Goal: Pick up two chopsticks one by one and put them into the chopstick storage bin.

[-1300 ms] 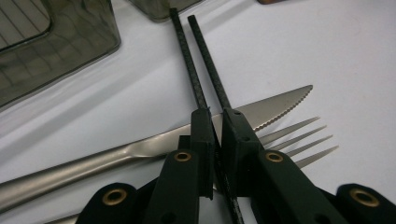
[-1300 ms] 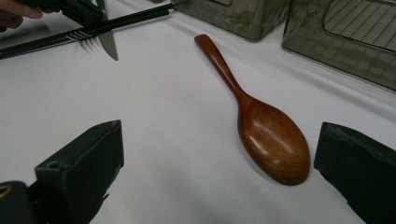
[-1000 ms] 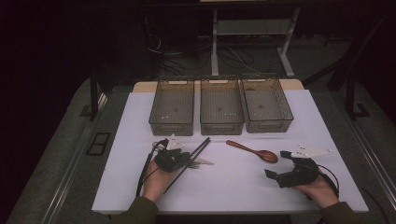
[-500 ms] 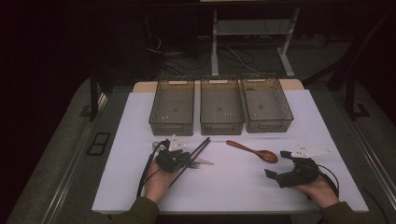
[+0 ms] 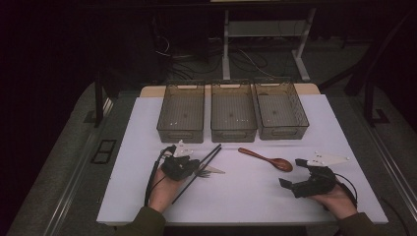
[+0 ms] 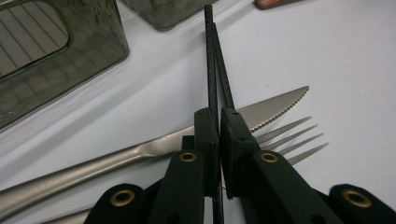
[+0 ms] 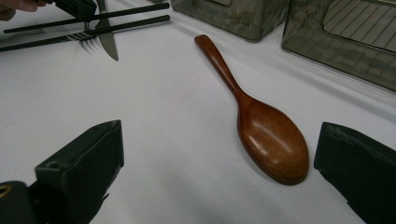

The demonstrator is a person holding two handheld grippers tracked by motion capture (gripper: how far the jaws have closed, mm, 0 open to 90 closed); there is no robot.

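My left gripper [image 5: 193,166] [image 6: 219,116] is shut on a pair of black chopsticks [image 5: 212,153] [image 6: 212,70] that slant across the white table top. Under the chopsticks lie a steel knife [image 6: 273,107] with a serrated blade and a steel fork [image 6: 299,137], both flat on the table. A brown wooden spoon [image 5: 268,158] [image 7: 261,130] lies to the right with its bowl toward my right gripper [image 5: 291,173] [image 7: 222,140]. That gripper stands open just short of the spoon's bowl, nothing between its jaws.
Three smoky see-through bins stand side by side at the back: left [image 5: 180,132], middle [image 5: 233,133], right [image 5: 282,132]. The white table top [image 5: 246,201] ends at dark floor on all sides. The person's hands come in from the front edge.
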